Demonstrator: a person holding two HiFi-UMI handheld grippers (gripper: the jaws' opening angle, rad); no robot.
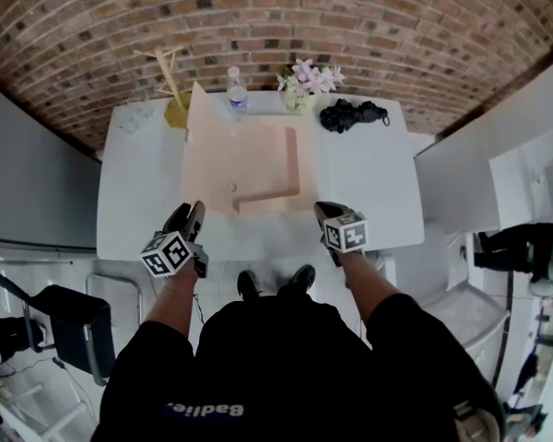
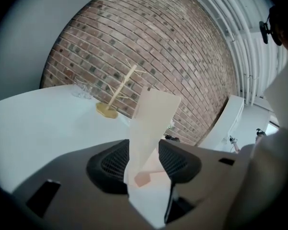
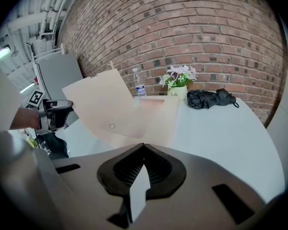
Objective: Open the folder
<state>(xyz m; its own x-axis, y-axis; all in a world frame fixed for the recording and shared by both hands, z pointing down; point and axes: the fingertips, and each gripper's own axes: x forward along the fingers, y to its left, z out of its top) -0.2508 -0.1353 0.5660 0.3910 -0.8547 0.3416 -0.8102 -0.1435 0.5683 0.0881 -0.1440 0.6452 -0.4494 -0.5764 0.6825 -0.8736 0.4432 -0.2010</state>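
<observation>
A peach folder [image 1: 258,168] lies on the white table [image 1: 378,182], and its cover [image 1: 201,145] stands raised along the left side. A small round button shows on the cover [image 3: 101,107] in the right gripper view. My left gripper [image 1: 192,217] is at the folder's front left corner. Its jaws are apart, and the upright cover [image 2: 151,123] shows in the gap between the pads [image 2: 113,164] without being pressed. My right gripper [image 1: 324,212] hovers at the front right corner, shut [image 3: 144,147] with nothing in it.
Along the table's far edge stand a wooden rack [image 1: 172,86], some glasses [image 1: 136,116], a water bottle [image 1: 237,92], a pot of flowers [image 1: 304,83] and a black bundle [image 1: 350,114]. A brick wall runs behind. A black chair [image 1: 74,325] stands on the floor at lower left.
</observation>
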